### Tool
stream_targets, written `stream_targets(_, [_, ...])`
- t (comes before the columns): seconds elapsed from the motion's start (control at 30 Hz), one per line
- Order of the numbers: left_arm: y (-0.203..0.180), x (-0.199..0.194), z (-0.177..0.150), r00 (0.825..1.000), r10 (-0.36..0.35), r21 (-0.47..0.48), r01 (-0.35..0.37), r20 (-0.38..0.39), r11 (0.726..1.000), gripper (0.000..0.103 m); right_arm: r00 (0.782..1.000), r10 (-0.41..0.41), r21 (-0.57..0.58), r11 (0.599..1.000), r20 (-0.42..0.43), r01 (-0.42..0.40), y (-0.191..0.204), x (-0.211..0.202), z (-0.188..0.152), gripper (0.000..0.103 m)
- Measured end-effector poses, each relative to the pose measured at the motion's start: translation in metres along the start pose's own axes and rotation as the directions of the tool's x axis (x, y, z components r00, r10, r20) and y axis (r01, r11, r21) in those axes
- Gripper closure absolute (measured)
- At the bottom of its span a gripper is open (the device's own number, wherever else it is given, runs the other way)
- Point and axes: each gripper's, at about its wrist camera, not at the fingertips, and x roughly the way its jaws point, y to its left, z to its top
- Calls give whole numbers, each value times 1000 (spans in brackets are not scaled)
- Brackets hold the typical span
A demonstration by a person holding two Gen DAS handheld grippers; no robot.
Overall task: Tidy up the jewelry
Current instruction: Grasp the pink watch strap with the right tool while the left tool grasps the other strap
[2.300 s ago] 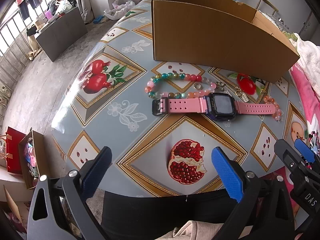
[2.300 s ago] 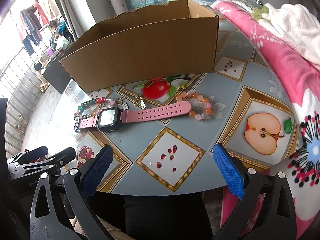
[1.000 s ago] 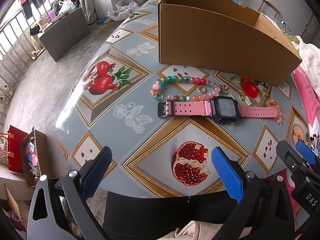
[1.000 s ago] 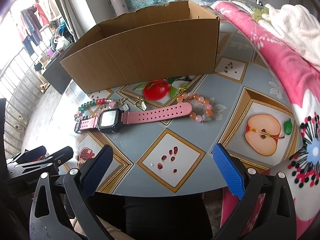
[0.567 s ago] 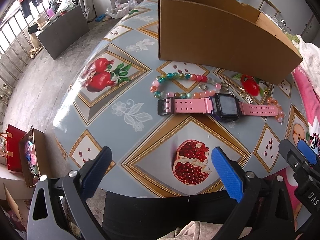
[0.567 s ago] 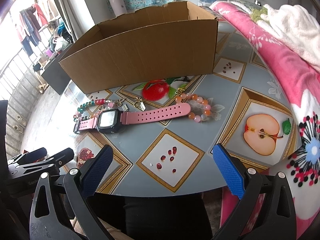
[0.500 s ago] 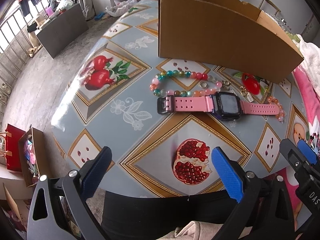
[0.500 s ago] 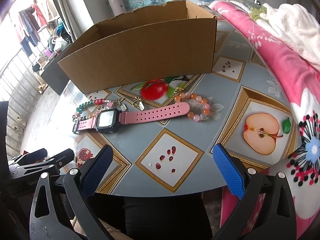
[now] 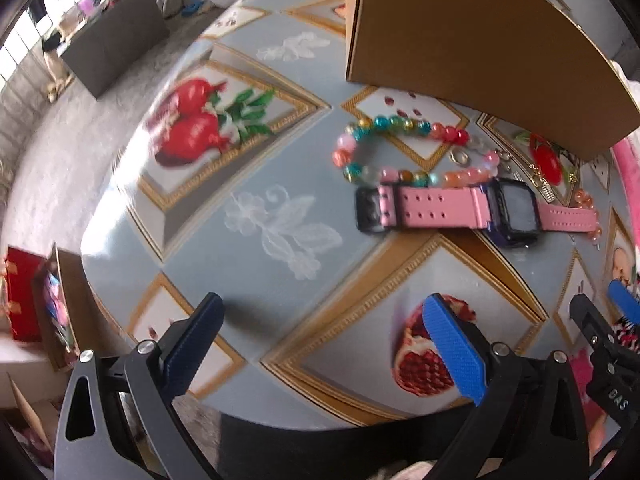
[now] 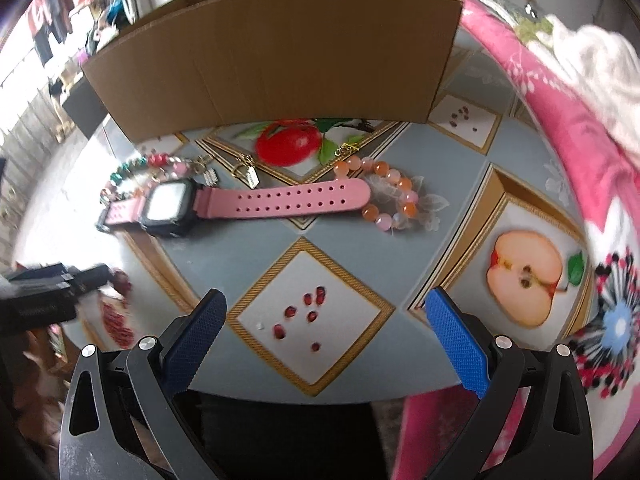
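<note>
pink watch (image 10: 256, 201) by cardboard box (image 10: 280, 60), orange bracelet (image 10: 384, 196) whole only in right view, both hand-held grippers (image 9: 324, 332) (image 10: 328, 330) open

Room looked pretty lived-in. Grey carpet-ish floor (image 9: 80, 152) ran off to the left, with a dark grey cabinet (image 9: 116, 52) on it, clutter piled on top. Daylight poured in through barred windows (image 9: 16, 44) on the far left, and clothes (image 10: 52, 40) hung up over there. On the right sat a pink floral blanket (image 10: 576, 128), with a white fluffy one (image 10: 600, 64) on top.
</note>
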Motion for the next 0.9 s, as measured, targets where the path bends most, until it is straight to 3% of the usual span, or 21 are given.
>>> stream_targets(0.23, [4, 10, 13, 1000, -17, 77, 19, -19, 997, 5, 1000, 9, -35, 999, -11, -9, 2, 14, -2, 7])
stream_targets(0.57, [-17, 22, -2, 999, 26, 234, -20, -25, 972, 4, 997, 66, -192, 980, 35, -58, 9, 16, -3, 7])
stream_targets(0.83, [-30, 18, -28, 999, 18, 269, -29, 45, 963, 4, 986, 146, -193, 973, 78, -129, -2, 10, -11, 7])
stream_targets(0.9, [-29, 17, -31, 998, 5, 266, -21, 58, 964, 4, 974, 180, -178, 972, 134, -155, -8, -5, -11, 7])
